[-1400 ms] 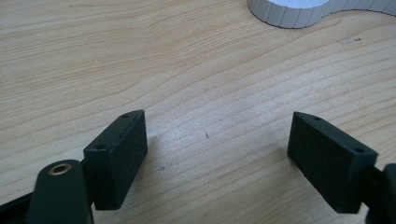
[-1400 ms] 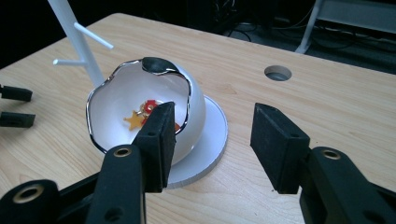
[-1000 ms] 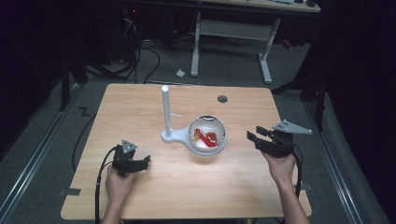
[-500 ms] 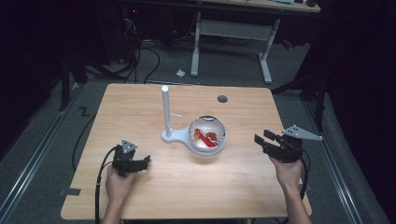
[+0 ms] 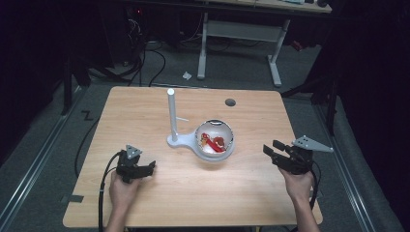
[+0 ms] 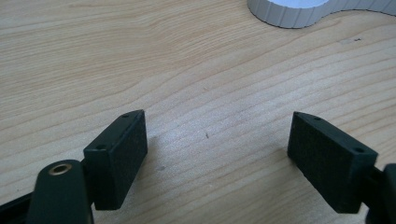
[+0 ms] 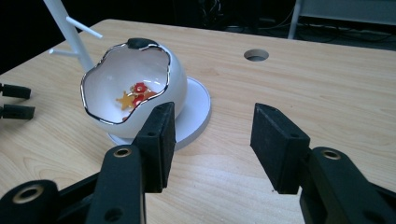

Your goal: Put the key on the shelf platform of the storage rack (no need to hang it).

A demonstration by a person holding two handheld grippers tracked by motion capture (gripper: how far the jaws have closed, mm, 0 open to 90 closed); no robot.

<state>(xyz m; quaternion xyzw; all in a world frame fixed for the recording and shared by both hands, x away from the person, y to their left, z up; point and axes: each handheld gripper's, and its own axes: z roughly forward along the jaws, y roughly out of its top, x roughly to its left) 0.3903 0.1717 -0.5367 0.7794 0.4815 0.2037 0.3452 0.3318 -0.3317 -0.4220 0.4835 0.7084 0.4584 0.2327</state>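
Note:
A white egg-shaped bowl (image 5: 215, 140) with a silver rim stands mid-table, holding small red and yellow pieces (image 5: 212, 142). In the right gripper view the bowl (image 7: 175, 86) sits on a round white dish (image 7: 198, 109), with the pieces (image 7: 134, 98) inside. My right gripper (image 5: 269, 148) hovers right of the bowl, open and empty; its jaws (image 7: 215, 112) point past the bowl's right side. My left gripper (image 5: 152, 166) rests low at the front left, open; its jaws (image 6: 218, 119) stand wide over bare wood.
A white stand with a tall post (image 5: 171, 113) and side pegs rises just left of the bowl; its ribbed base (image 6: 294, 11) lies ahead of the left jaws. A round cable hole (image 5: 230, 102) sits at the back of the wooden table (image 5: 145, 116). Cables trail off the front.
My right gripper has drifted right and toward the table's near edge, away from the bowl, sinking slightly. The left gripper has stayed put.

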